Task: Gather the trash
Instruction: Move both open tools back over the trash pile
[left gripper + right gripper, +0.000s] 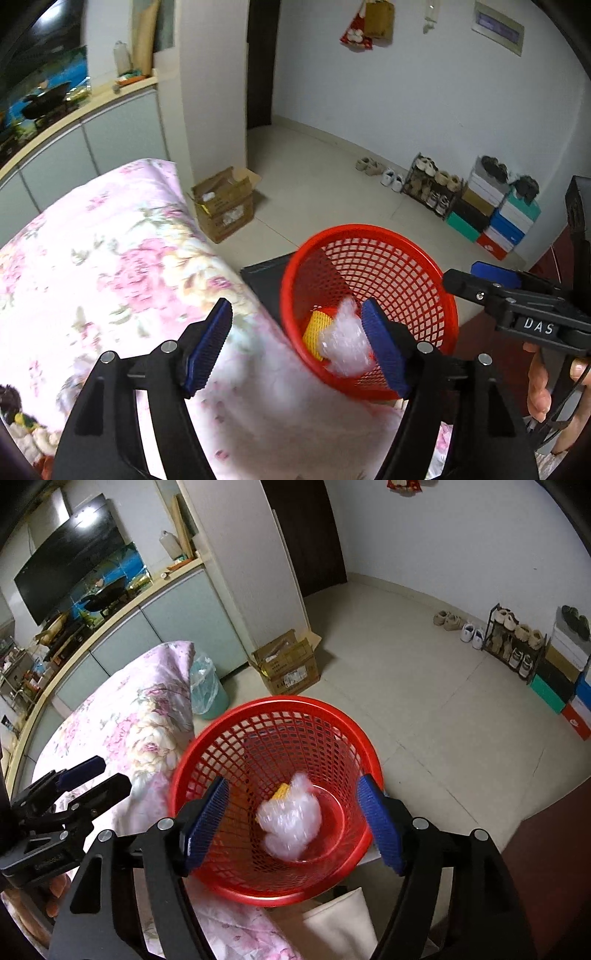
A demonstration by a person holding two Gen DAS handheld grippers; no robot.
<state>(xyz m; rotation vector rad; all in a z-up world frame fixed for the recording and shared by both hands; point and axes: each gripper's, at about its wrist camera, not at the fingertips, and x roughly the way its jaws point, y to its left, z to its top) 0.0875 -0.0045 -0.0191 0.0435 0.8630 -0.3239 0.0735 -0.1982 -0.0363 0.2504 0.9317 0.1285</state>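
A: Where is the trash sitting?

B: A crumpled wad of clear plastic (290,818) is lying at the bottom of the red mesh basket (236,746), blurred in both views. A yellow mesh piece (316,332) is lying just beside it, partly under it.

A: And the basket itself?

B: It is standing at the edge of the bed, touching the pink floral quilt (110,258), with the tiled floor (424,686) behind it.

A: What is the right gripper (293,821) doing?

B: It is pointing down into the basket mouth with its blue pads standing wide apart. The plastic wad is showing between them but well below, and neither pad is pressing on anything.

A: The left gripper (295,343)?

B: Its jaws are also standing apart and gripping nothing. One blue pad is hanging over the quilt, the other over the basket's near rim. From the right wrist view, it is sitting over the quilt at the basket's left.

A: Anything else nearby?

B: An open cardboard box (288,664) is resting on the floor beyond the basket, and a green bin lined with a plastic bag (207,686) is standing by the quilt's far end. A shoe rack (513,646) is lining the far wall.
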